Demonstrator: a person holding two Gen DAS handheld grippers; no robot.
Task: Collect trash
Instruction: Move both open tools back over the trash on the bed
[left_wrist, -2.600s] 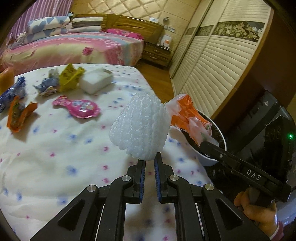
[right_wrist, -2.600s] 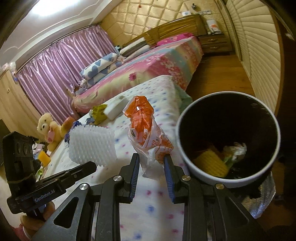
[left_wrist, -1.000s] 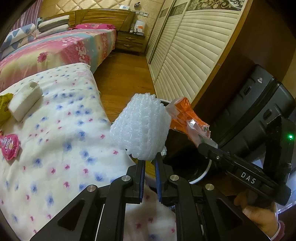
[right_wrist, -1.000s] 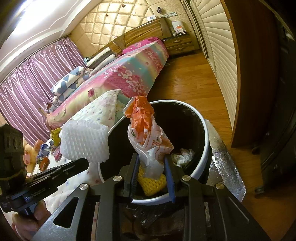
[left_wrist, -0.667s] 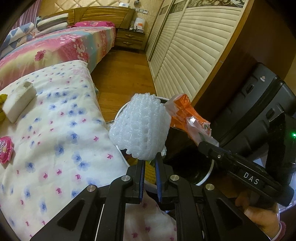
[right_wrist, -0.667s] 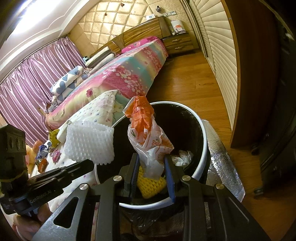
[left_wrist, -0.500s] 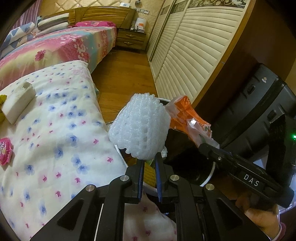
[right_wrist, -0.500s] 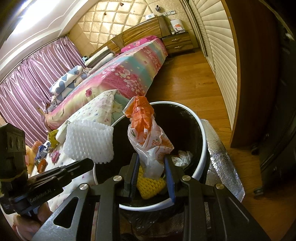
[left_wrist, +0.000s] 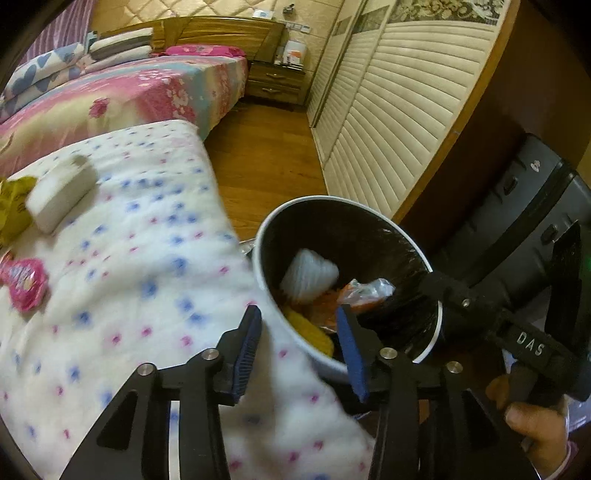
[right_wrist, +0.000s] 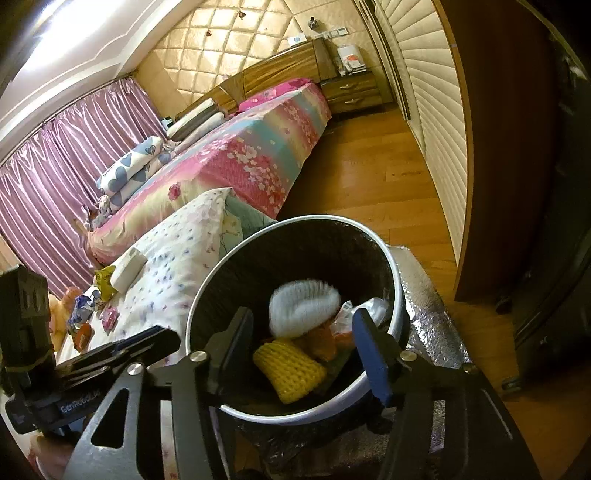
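Note:
My left gripper is open and empty at the near rim of the round white bin with a black liner. My right gripper is open and empty just above the same bin. Inside the bin lie the white foam net, also in the right wrist view, the orange and clear plastic wrapper, and a yellow foam net. The foam net looks blurred.
The white flowered bedspread carries a pink wrapper, a white block and a yellow wrapper. A dark suitcase stands right of the bin. Wooden floor and slatted wardrobe doors lie beyond.
Both grippers have opened. The white foam net and the orange wrapper have dropped from them into the bin.

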